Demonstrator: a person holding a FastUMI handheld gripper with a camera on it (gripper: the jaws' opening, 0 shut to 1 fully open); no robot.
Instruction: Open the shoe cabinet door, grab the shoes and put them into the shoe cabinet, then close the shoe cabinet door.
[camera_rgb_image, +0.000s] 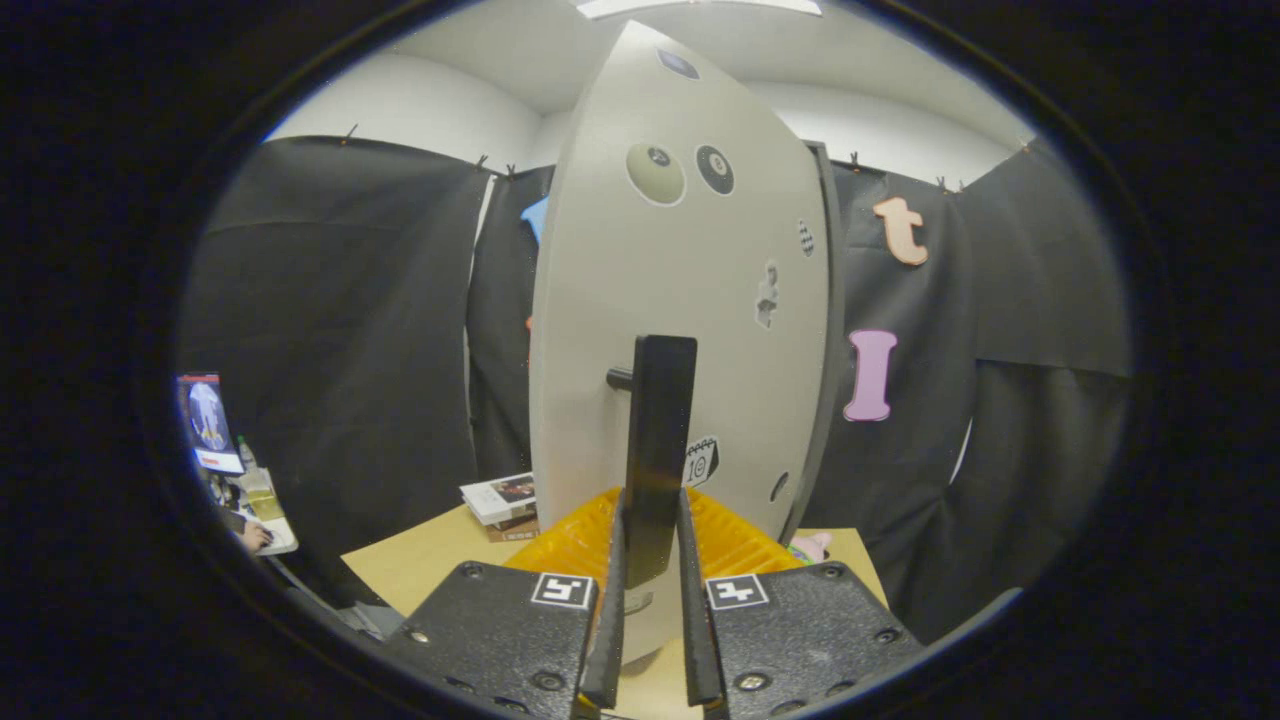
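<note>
One cabinet door (680, 300), one black handle (658, 440), one yellow basket (590, 540), two stacked books (502, 503).

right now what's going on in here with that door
A hand-held claw has its two fingers closed on the black handle of the grey shoe cabinet door. The door is seen nearly edge-on. A yellow ribbed tray sits on the tan table just behind the fingers, with stacked books further back.

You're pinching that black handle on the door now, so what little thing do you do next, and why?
Probably swing the door a little on its hinge. The gripper has both fingers pressed on the black handle, so the grip looks set. Whether that swing opens or shuts the door, I cannot tell.
</note>
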